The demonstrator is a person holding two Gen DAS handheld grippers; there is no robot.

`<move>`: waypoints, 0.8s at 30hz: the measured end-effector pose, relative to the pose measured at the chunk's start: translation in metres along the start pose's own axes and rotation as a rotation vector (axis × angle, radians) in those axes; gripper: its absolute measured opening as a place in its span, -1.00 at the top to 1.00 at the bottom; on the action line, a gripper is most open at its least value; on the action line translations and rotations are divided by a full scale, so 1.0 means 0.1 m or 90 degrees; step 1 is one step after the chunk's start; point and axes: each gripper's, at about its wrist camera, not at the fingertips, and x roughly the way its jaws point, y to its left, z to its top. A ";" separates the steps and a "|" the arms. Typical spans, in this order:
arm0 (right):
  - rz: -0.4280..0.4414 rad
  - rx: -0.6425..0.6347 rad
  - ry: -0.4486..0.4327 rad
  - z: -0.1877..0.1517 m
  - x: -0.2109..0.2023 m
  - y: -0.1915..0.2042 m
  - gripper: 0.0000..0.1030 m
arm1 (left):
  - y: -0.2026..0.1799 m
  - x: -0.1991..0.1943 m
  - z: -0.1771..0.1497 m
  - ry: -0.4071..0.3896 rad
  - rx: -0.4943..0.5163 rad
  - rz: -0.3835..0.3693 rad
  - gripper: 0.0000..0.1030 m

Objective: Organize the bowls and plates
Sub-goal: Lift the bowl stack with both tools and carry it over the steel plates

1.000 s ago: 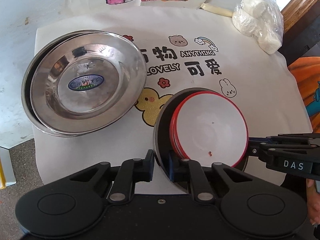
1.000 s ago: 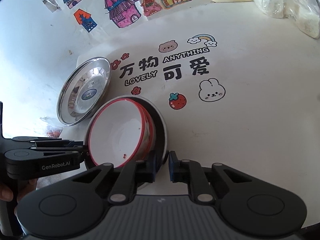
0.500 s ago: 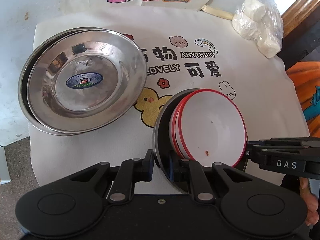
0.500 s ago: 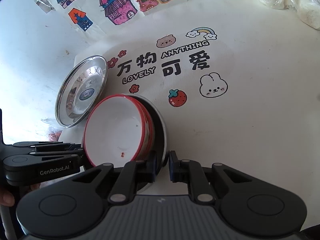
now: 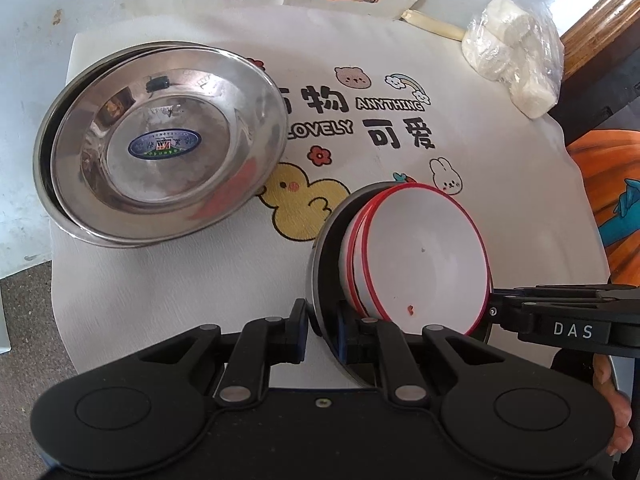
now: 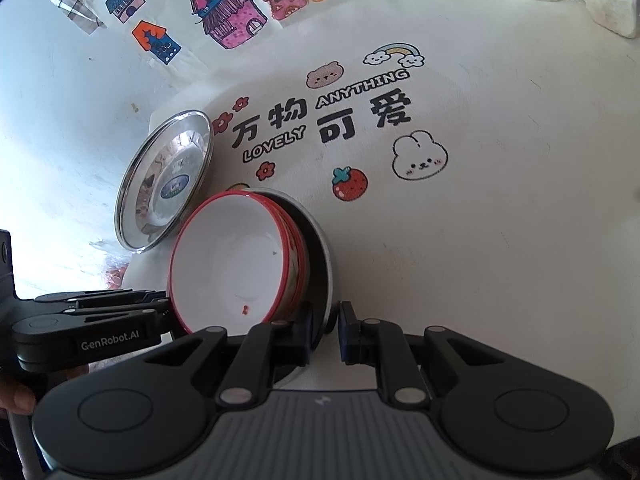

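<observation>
White bowls (image 5: 424,256) with red rims are nested in a dark steel dish (image 5: 326,264); a small red speck is seen on the top bowl's inside. The silver steel plates (image 5: 160,144) are marked at the centre by a blue oval label. The white cloth (image 5: 160,280) is printed with black characters, a yellow duck, a red strawberry, a white rabbit, a pink bear and a rainbow. Purple, pink and orange houses are drawn on the white bag (image 6: 224,16). Both claws are black, with blue pads (image 6: 347,334).
</observation>
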 end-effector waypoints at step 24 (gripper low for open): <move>0.020 -0.022 -0.035 -0.11 -0.19 0.25 0.69 | 0.25 -0.34 -0.13 -0.057 -0.024 -0.033 0.74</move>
